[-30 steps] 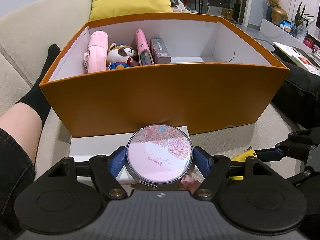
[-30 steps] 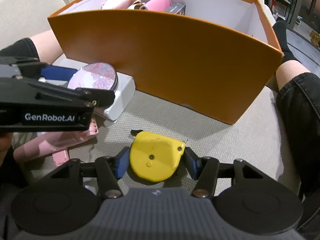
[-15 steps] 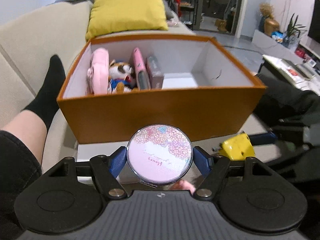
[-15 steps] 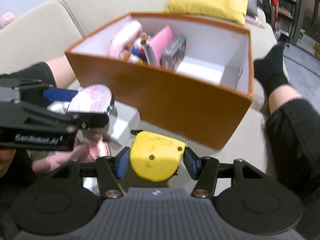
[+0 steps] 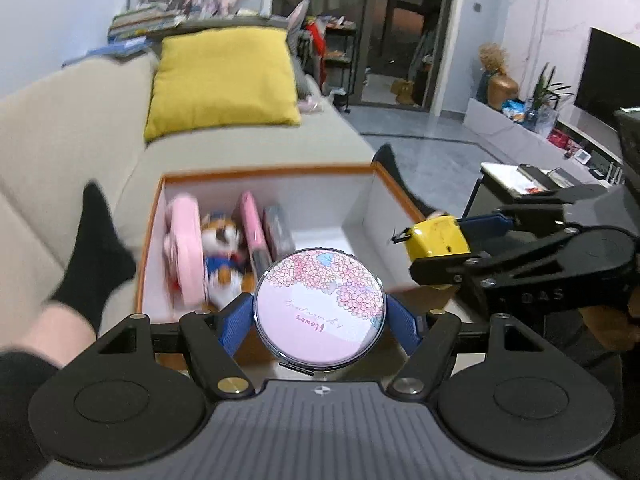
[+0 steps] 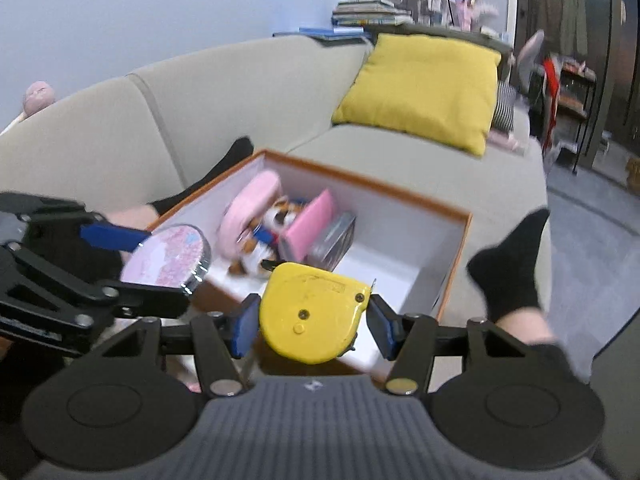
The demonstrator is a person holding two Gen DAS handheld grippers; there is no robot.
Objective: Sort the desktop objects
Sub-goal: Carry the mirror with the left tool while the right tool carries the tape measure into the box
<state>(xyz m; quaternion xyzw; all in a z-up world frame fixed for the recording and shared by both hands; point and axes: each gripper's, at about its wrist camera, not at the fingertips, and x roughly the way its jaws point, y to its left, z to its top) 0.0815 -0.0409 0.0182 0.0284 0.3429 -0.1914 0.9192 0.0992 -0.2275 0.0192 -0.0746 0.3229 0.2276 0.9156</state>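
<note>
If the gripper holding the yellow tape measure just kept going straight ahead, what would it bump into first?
Probably the bare white floor of the orange box. The right gripper, shut on the yellow tape measure, points over the near rim into the empty right part, beside the grey box. Depth is hard to judge.

1. The left wrist view looks forward and down along its fingers, close above the orange box (image 5: pixel 256 170).
2. The right wrist view faces likewise from the right; both share the box and yellow cushion (image 6: pixel 420 88).
</note>
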